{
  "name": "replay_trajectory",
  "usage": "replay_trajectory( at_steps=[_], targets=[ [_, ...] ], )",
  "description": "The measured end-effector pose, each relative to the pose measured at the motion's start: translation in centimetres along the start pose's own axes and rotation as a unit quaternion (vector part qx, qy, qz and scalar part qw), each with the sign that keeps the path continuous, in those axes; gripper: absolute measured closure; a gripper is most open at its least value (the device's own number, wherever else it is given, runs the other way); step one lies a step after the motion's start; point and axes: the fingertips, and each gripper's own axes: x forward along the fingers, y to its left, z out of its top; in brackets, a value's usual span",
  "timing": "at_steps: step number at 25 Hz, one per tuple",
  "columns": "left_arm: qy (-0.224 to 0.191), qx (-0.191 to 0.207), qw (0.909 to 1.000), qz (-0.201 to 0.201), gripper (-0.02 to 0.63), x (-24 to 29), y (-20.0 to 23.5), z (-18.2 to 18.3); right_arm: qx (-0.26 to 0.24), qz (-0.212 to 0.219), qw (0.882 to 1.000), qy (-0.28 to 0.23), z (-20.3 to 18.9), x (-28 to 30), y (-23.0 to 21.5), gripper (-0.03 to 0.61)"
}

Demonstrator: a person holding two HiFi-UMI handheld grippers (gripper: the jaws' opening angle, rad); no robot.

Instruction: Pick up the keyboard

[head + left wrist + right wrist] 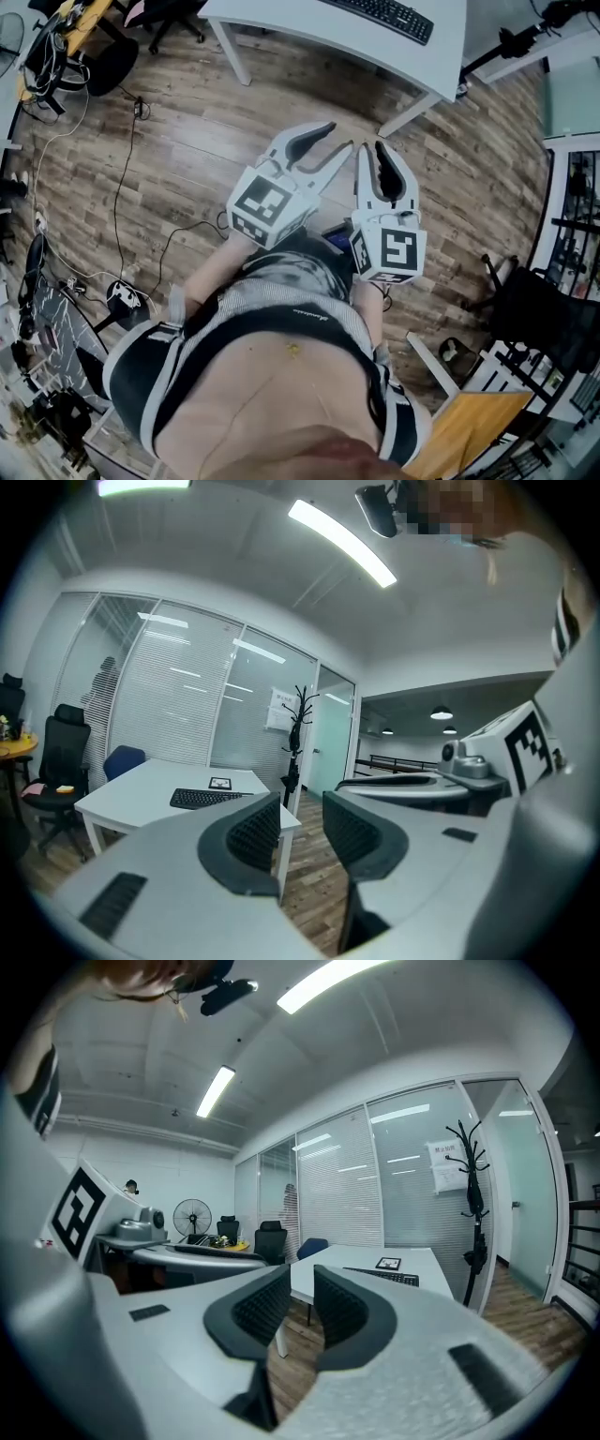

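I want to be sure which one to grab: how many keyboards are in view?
1. A black keyboard lies on the white table at the top of the head view. More could be hidden out of frame.

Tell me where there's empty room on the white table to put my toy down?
In the head view the white table is bare left of the keyboard, up to its corner leg. The wood floor between table and person is open too. Crowded: the left edge, with cables and a black chair.

keyboard (394,16) cut by top edge, table (309,23) likewise cropped
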Motion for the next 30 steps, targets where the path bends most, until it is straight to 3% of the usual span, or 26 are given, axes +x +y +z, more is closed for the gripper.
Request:
replay_trajectory(
  at_steps=[10,20,30],
  targets=[
    [0.004,0.001,0.9999,-0.016,0.494,2.6,2.5,0.0,0.010,-0.012,1.000,0.006,-0.4,3.3,-1.3,0.488],
    [-0.009,0.011,0.9990,-0.042,0.494,8.7,8.0,2.0,0.003,-0.043,0.999,0.000,1.1,10.3,-5.1,0.488],
    [0.004,-0.022,0.9971,-0.072,0.495,13.0,12.0,2.8,0.051,-0.049,0.998,-0.002,1.3,15.5,-7.6,0.486]
  ],
)
